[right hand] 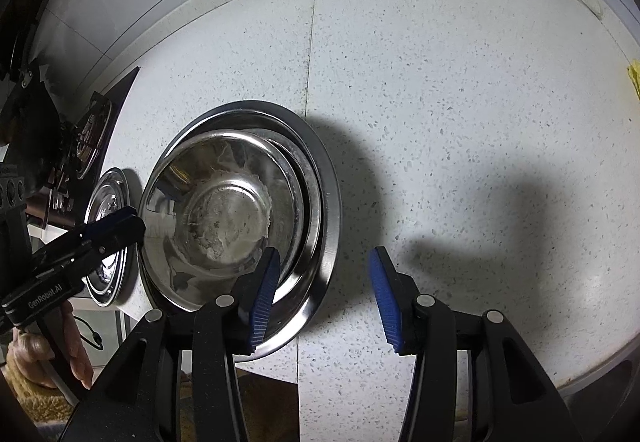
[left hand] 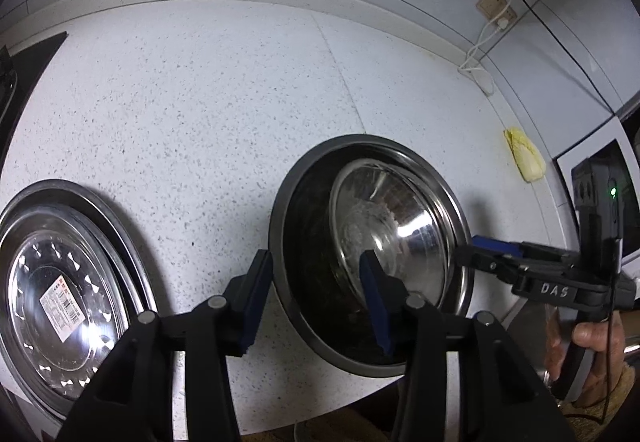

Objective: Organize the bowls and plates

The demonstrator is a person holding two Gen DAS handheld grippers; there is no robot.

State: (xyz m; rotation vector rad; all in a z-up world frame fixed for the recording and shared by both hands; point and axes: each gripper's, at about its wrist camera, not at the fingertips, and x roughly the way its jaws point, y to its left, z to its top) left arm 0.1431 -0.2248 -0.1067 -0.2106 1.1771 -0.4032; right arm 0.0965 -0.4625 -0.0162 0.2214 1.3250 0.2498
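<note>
A small steel bowl [left hand: 390, 230] sits nested inside a larger steel bowl [left hand: 304, 282] near the counter's front edge. My left gripper [left hand: 316, 302] is open, its jaws straddling the large bowl's left rim. A patterned steel plate [left hand: 60, 282] with a sticker lies to the left. In the right wrist view the small bowl [right hand: 224, 217] sits in the large bowl [right hand: 326, 201]. My right gripper [right hand: 324, 298] is open and empty at the large bowl's right rim. The left gripper [right hand: 120, 230] shows at the bowls' left side, with the plate [right hand: 106, 242] behind it.
The speckled white countertop [left hand: 200, 101] runs back to a low backsplash. A yellow sponge [left hand: 524, 157] lies at the back right near white cables and wall sockets [left hand: 494, 3]. A black stove [right hand: 80, 137] stands at the left.
</note>
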